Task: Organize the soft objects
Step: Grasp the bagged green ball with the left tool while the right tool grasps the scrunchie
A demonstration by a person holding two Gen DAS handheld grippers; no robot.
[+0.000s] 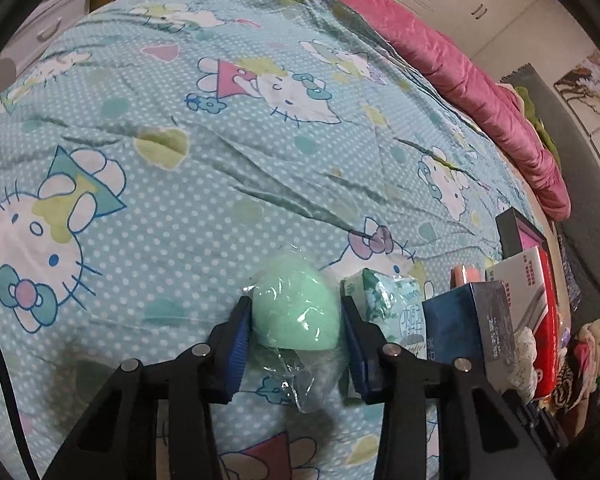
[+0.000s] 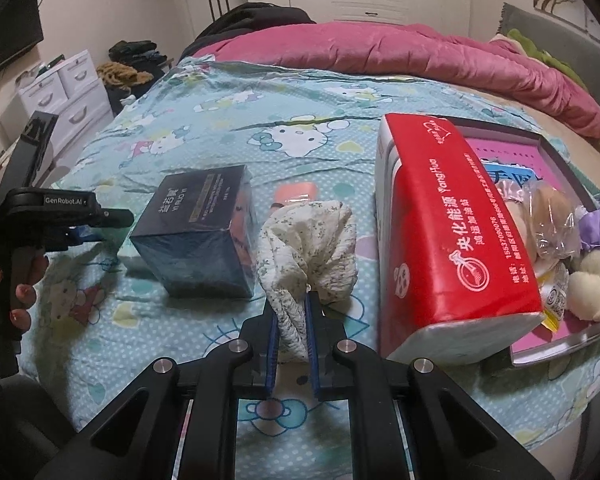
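My left gripper (image 1: 296,312) is shut on a green egg-shaped sponge (image 1: 294,308) in clear plastic wrap, held just above the Hello Kitty bedsheet (image 1: 180,184). A green-and-white tissue pack (image 1: 392,300) lies just right of it. My right gripper (image 2: 292,312) is shut on a white speckled cloth (image 2: 308,248), bunched up over the sheet. The left gripper also shows in the right wrist view (image 2: 100,216) at the far left, its fingertips hidden. A tray (image 2: 560,152) at the right holds several soft things, among them a cream plush (image 2: 588,288) and a purple scrunchie (image 2: 598,232).
A dark blue box (image 2: 204,240) stands left of the cloth, a red tissue pack (image 2: 452,248) right of it, leaning on the tray. A pink item (image 2: 296,192) lies behind the cloth. A pink quilt (image 2: 420,56) lies along the far side of the bed. White drawers (image 2: 60,96) stand at left.
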